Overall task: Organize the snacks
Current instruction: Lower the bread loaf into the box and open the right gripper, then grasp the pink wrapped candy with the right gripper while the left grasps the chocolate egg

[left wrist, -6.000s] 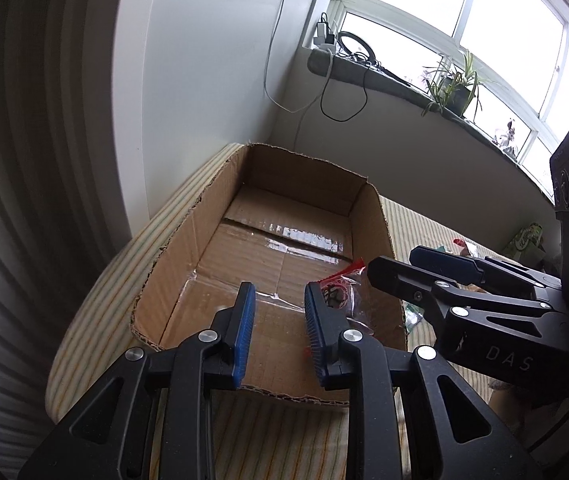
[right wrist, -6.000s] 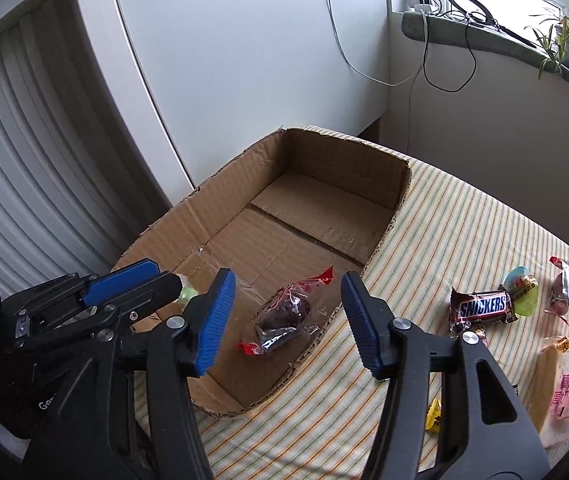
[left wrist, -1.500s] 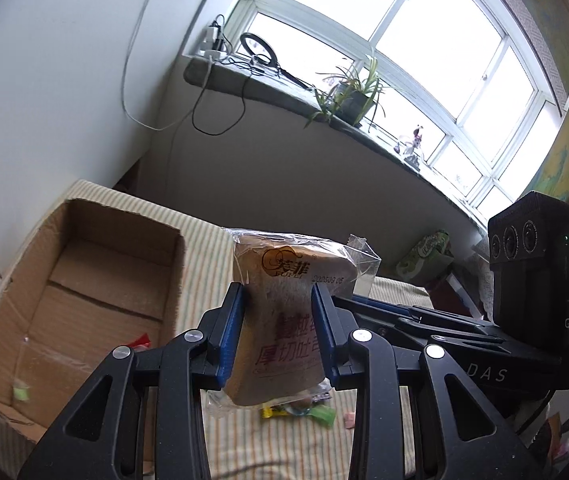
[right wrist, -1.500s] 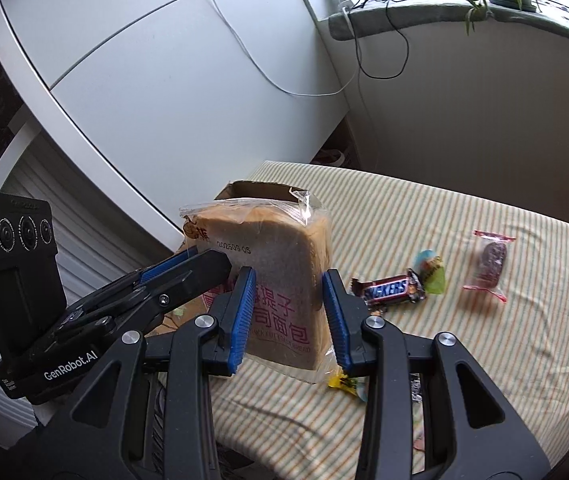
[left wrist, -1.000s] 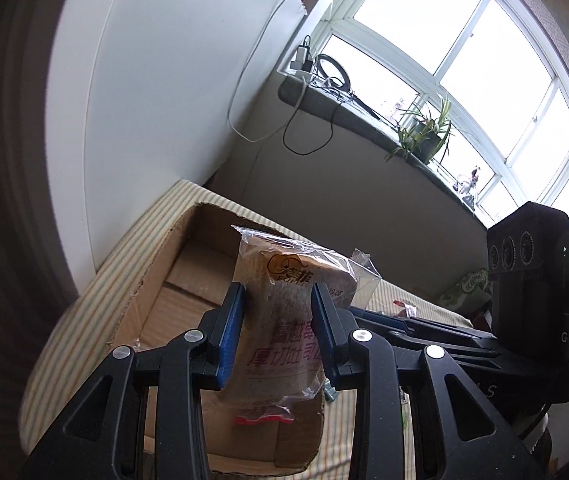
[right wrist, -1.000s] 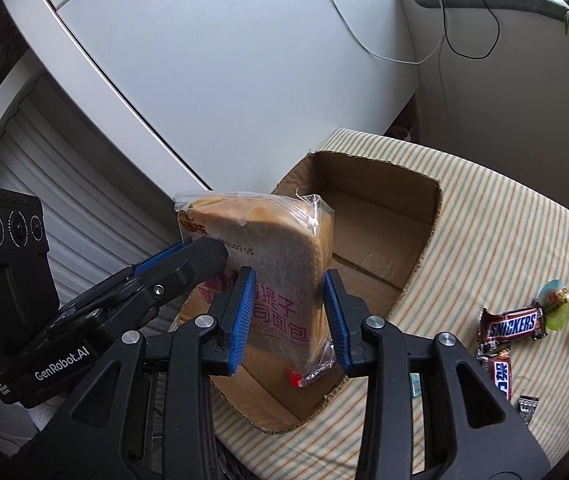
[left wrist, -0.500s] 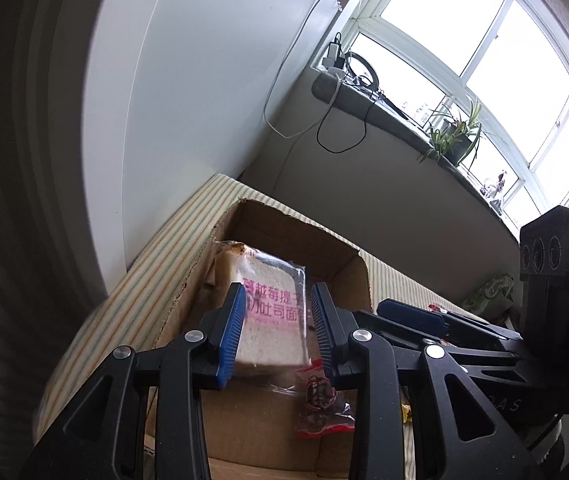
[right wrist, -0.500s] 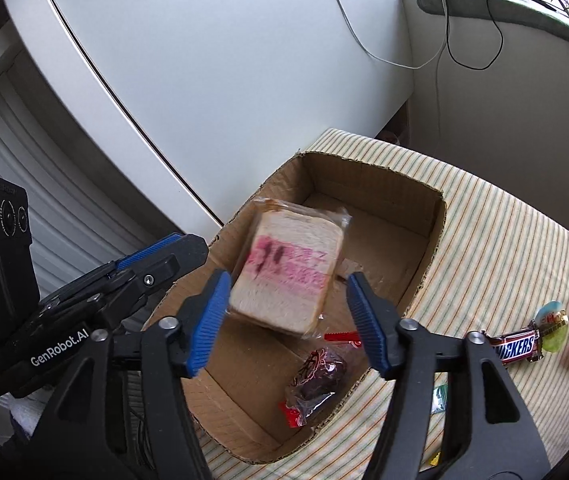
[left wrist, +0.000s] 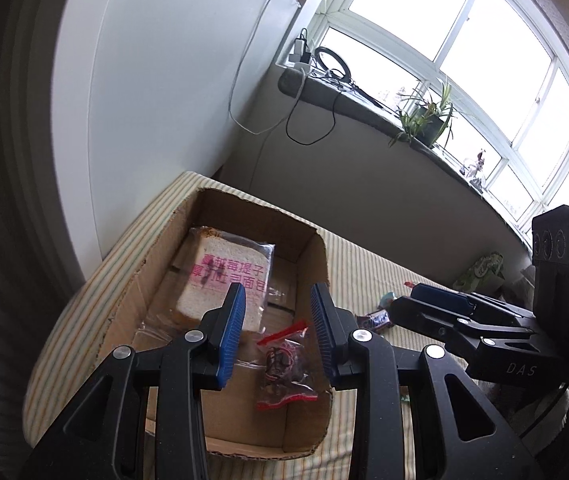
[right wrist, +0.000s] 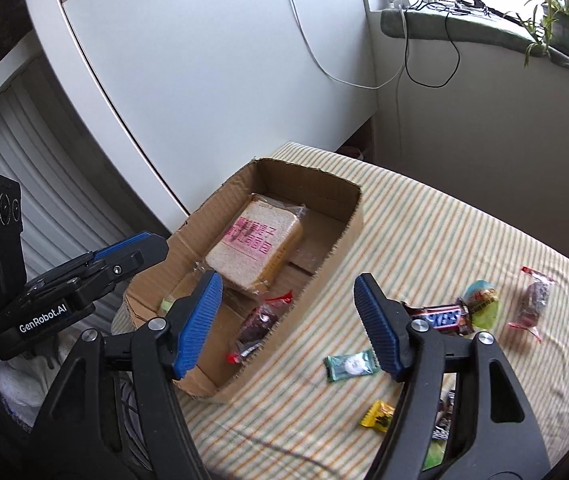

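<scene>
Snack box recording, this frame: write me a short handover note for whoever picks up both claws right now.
Left claw: open, empty, above the near end of the cardboard box.
Right claw: open, empty, over the box's right wall.

In the box: bagged bread lying flat, a dark snack in a red-edged wrapper, and a small green sweet at the near end.

Left on the striped tablecloth: Snickers bar, round green-wrapped sweet, second red-edged dark snack, pale green packet, yellow packet, plus a dark wrapper partly hidden behind the right claw.

Next, probably: pick up the loose ones and box them.
</scene>
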Demonstrator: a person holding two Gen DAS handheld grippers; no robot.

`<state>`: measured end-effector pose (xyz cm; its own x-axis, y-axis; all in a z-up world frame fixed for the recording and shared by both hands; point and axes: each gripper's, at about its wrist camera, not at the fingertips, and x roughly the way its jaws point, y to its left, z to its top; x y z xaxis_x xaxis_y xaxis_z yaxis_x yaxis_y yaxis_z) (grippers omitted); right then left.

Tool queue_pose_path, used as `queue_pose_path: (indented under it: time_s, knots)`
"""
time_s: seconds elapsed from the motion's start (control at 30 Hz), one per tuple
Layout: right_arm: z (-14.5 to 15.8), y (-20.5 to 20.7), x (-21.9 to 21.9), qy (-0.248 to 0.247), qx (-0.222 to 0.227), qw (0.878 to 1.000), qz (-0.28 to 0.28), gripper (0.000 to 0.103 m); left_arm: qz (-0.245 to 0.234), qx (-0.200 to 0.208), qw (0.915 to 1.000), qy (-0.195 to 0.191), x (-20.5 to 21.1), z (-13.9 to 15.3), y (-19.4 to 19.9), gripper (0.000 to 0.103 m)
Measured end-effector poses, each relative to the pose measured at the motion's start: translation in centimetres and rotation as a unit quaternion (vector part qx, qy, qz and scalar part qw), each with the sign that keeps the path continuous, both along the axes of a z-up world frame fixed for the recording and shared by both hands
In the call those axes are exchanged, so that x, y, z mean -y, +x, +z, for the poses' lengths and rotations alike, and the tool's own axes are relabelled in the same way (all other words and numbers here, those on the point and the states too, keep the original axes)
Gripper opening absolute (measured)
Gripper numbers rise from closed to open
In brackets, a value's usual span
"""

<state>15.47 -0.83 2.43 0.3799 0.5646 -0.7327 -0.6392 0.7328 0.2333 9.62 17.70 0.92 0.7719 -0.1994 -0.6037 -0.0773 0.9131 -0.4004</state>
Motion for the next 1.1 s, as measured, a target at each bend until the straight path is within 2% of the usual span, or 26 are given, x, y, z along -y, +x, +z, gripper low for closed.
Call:
queue_pose_path:
  time_s: [0.07, 0.17, 0.33, 0.4, 0.53, 0.7, 0.8, 0.97, 1.1]
  knots:
    - [0.4, -0.6, 2.3, -0.005, 0.020, 1.000, -0.013, 0.082, -0.014, 0.001, 0.9998, 0.010, 1.3, 0.0, -0.4, 0.031]
    - [0.8, -1.5, 5.6, -0.013, 0.047, 0.998, -0.027, 0.084, -0.039, 0.000, 0.9991, 0.016, 3.4, -0.1, -0.9, 0.031]
    - [0.0, -2.4, 10.8, -0.045, 0.052, 0.997, -0.045, 0.084, -0.079, -0.015, 0.9967, 0.009, 6.7, -1.1, -1.2, 0.031]
    - [-0.6, -2.6, 12.9, -0.057, 0.048, 0.995, -0.060, 0.084, -0.097, -0.022, 0.9950, 0.008, 8.2, -1.6, -1.6, 0.031]
    - [-2.6, -2.4, 16.1, -0.057, 0.011, 0.995, -0.081, 0.084, -0.127, -0.036, 0.9912, 0.011, 10.9, -2.7, -2.0, 0.031]
    - [-5.3, -4.0, 18.1, -0.071, 0.004, 0.994, -0.083, 0.083, -0.155, -0.063, 0.9858, 0.011, 13.2, -4.7, -1.8, 0.031]
    - [-6.8, -5.1, 18.4, -0.092, 0.002, 0.993, -0.071, 0.077, -0.165, -0.074, 0.9834, 0.015, 14.5, -5.5, -1.4, 0.031]
    - [-9.0, -6.5, 18.6, -0.115, -0.006, 0.993, -0.038, 0.059, -0.186, -0.083, 0.9787, 0.023, 17.1, -6.6, -0.3, 0.031]
    - [-10.0, -6.5, 18.9, -0.114, -0.015, 0.993, -0.027, 0.054, -0.192, -0.093, 0.9762, 0.040, 19.0, -7.5, 0.7, 0.031]
